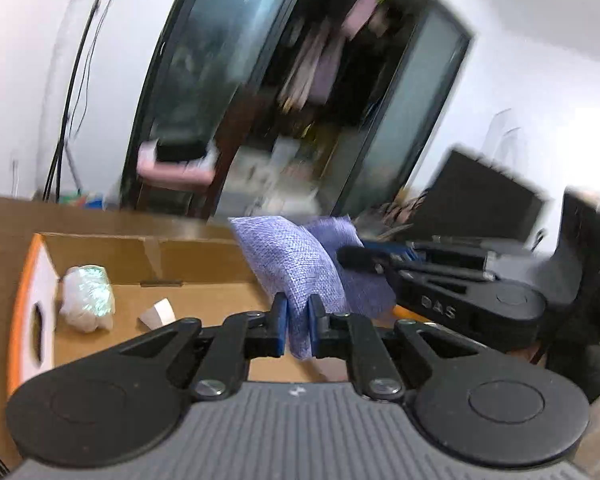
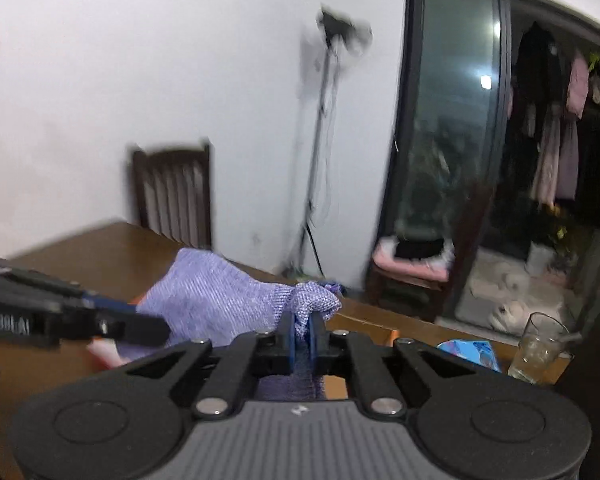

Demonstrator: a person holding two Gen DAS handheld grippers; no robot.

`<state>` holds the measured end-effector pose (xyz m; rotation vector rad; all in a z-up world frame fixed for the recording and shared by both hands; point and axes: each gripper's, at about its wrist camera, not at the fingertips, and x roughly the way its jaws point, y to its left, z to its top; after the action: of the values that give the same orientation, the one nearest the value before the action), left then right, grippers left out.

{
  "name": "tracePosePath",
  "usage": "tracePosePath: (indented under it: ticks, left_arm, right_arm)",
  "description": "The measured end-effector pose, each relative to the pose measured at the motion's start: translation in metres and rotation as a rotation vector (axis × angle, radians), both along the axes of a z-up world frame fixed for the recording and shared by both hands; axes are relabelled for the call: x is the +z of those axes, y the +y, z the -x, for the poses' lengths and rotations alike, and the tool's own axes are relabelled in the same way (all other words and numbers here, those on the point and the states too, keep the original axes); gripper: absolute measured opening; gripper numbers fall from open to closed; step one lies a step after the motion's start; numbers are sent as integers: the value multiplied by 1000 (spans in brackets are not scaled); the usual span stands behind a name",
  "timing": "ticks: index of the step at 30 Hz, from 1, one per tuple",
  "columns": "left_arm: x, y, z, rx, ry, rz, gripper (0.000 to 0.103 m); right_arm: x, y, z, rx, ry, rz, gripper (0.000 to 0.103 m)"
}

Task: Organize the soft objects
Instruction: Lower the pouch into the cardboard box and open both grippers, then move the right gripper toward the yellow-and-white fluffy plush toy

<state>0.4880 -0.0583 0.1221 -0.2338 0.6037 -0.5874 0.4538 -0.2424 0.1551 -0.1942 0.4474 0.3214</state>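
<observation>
While both jaws pinch purple cloth shut, held between left gripper and right gripper above table, thin edge grip may slip; cloth drops short of cardboard box ahead-left.

Coarse-woven purple cloth — matt (rough) — over plain cardboard box.

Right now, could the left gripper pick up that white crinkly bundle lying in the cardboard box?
Probably not yet. The left gripper is shut on the purple cloth, which the right gripper pinches too. The path to the white bundle in the cardboard box looks open, but the cloth must go first.
</observation>
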Motion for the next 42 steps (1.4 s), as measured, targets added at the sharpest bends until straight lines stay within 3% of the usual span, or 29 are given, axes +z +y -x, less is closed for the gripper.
tracePosePath:
  ticks: [5,9,11,12,15,19,22,26,28,34,38,42]
  left_arm:
    - [-48,-30,-98,24,162,-62,11]
    - [-76,-48,-135,33,201,-183,14]
    - [-85,-49,-141,28,239,-205,24]
    - [-90,-48,-141,37,257,-213,32]
    - [-95,-38,-145,23,282,-182,35]
    - [-84,-36,-142,31,234,-171,37]
    - [-71,-34,-133,45,203,-184,48]
    - [-34,-23,-106,77,128,-196,49]
    - [-12,-14,-86,105,83,-195,52]
    - [35,13,-13,149,-28,-219,62]
    - [42,26,54,222,-83,-264,75]
    - [31,45,143,235,-195,-224,86]
  right_arm:
    - [-49,15,-127,-89,178,154,6]
    - [-91,28,-170,-122,240,270,11]
    - [-102,30,-181,-143,267,276,20]
    - [-107,30,-183,-152,287,272,32]
    - [-111,26,-183,-142,328,236,41]
    - [-111,21,-174,-175,320,246,42]
    - [-108,13,-172,-168,287,224,47]
    - [-66,-1,-150,-150,243,142,53]
    - [-39,-5,-131,-143,198,142,60]
    - [19,-25,-50,-140,123,137,68]
    - [37,-42,6,-145,94,92,70]
    - [30,-49,90,-92,46,-4,80]
